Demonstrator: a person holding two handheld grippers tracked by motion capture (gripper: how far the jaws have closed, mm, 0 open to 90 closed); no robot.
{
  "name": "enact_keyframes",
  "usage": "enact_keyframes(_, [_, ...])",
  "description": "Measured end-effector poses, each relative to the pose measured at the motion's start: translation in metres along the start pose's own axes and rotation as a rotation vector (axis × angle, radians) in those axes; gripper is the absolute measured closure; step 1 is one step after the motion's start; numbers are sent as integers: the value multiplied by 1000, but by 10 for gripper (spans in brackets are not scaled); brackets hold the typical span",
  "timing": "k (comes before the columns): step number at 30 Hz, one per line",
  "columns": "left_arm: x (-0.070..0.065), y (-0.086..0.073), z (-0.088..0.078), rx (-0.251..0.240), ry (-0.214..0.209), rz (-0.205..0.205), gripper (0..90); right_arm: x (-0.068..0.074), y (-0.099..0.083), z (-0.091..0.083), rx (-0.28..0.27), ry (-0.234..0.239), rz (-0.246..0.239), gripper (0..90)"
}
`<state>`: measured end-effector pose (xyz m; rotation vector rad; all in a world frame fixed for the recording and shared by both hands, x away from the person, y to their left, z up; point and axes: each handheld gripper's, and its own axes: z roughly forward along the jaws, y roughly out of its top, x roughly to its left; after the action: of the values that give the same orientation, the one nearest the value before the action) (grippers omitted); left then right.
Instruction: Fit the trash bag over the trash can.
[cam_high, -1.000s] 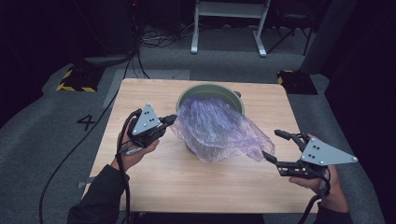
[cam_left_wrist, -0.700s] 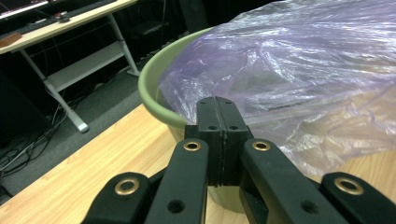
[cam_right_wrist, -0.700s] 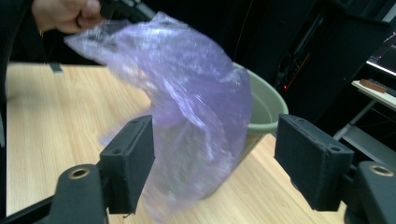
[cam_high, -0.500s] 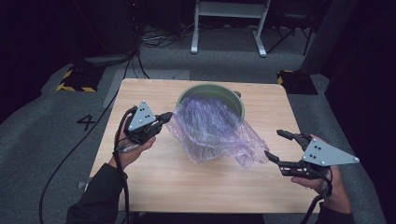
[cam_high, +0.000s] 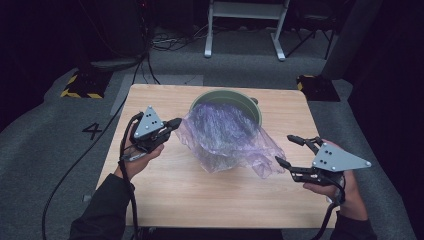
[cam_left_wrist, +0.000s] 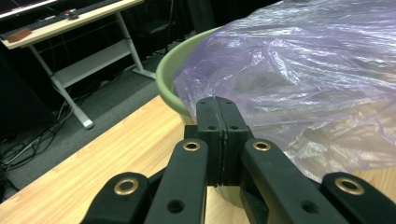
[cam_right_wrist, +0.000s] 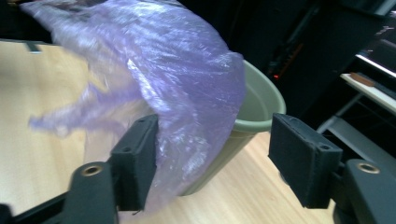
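Purple, thin and crinkled, the plastic bag (cam_high: 227, 137) is draped over the near side of the green bin (cam_high: 250, 107), which stands toward the far middle of the wooden table (cam_high: 200, 195). The film is translucent and glossy, full of fine creases; it spills out of the bin's mouth and down its front wall, and a loose flap trails onto the tabletop just right of the bin. The bin is round, smooth and matte, with a rolled rim that is bare on its far side.

Left of the bin, the left gripper (cam_high: 176, 122) has its black jaws clenched flat together at the bag's left edge; in the left gripper view the pads (cam_left_wrist: 217, 135) meet with no gap, the film right behind them, and whether a fold is pinched there I cannot tell. Right of the bin and nearer the person, the right gripper (cam_high: 290, 150) stands parted, its jaws having just been closing a little. In the right gripper view the bag's hanging side lies against the left pad (cam_right_wrist: 137, 161), while the other pad stays clear of the film and the bin's rim.
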<state>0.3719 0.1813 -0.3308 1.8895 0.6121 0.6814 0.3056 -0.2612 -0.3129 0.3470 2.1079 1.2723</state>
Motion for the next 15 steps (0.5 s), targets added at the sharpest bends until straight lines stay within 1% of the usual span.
enact_keyframes(1, [1, -1, -1, 0, -3, -7, 893, 1, -1, -2, -3, 5, 4, 335])
enact_keyframes(2, [2, -1, -1, 3, 2, -6, 893, 1, -2, -4, -5, 7, 8, 323])
enact_keyframes(4, [4, -2, -2, 1, 3, -13, 893, 2, -6, -10, 3, 18, 8, 318])
enact_keyframes(5, [4, -2, -2, 1, 6, -15, 893, 2, -8, -11, 5, 11, 10, 318])
enact_keyframes(7, [4, -3, -3, -2, 8, -16, 893, 0, -14, -15, 8, 7, 31, 320])
enact_keyframes(10, [4, -2, -3, -7, 16, -18, 888, -5, -23, -23, -8, 1, 70, 327])
enact_keyframes(14, [3, -2, -1, -3, 16, -17, 873, -5, -27, -26, -24, -9, 89, 336])
enact_keyframes(15, [3, -1, 0, 0, 18, -16, 861, -5, -26, -25, -24, -13, 85, 338])
